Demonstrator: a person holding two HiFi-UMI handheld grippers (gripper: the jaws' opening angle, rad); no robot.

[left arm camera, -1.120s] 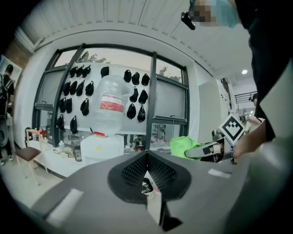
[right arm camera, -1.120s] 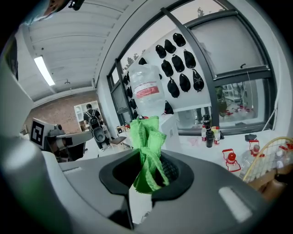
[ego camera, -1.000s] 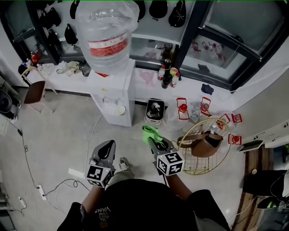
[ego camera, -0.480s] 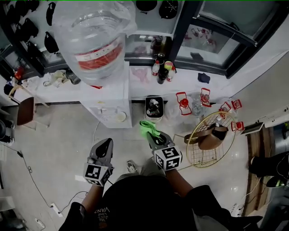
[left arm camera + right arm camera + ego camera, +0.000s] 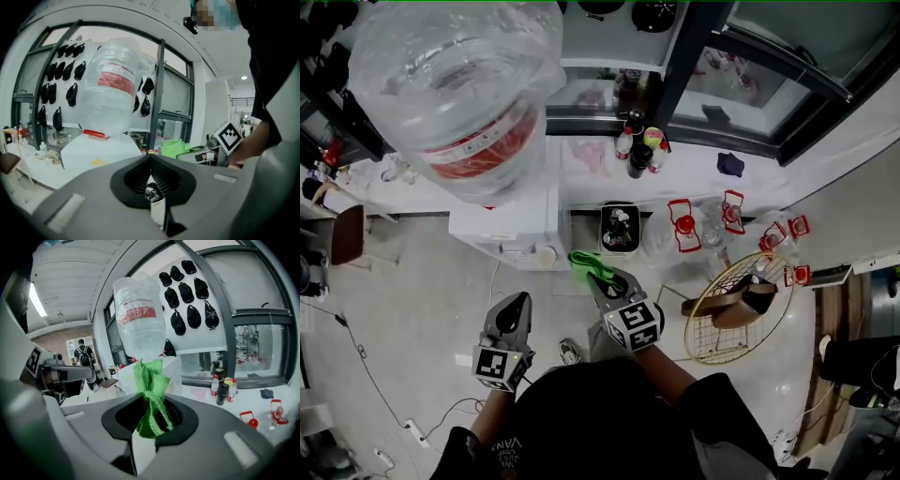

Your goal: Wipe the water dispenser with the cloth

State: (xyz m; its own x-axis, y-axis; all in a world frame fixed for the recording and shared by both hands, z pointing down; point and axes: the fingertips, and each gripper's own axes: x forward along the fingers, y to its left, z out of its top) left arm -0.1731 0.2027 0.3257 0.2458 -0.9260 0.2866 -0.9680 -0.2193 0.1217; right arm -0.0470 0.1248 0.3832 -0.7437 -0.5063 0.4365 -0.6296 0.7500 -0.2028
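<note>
now we hold the green cloth (image 5: 149, 397) in our right gripper (image 5: 596, 276), its jaws pressed together on the bunched fabric, whose free end sticks up past the tips. in the head view the cloth sits just off the front right corner of the white water dispenser (image 5: 525, 225), apart from it. the dispenser stands on the floor (image 5: 412, 281) against the long white ledge (image 5: 694, 176), with a big clear bottle (image 5: 455, 94) neck-down on top. our left gripper (image 5: 517, 307) hangs lower and to the left, jaws closed together with nothing between them. dark bottles (image 5: 637, 155) stand on the ledge beside the dispenser, and a round wire basket (image 5: 733, 309) lies on the floor to our right.
</note>
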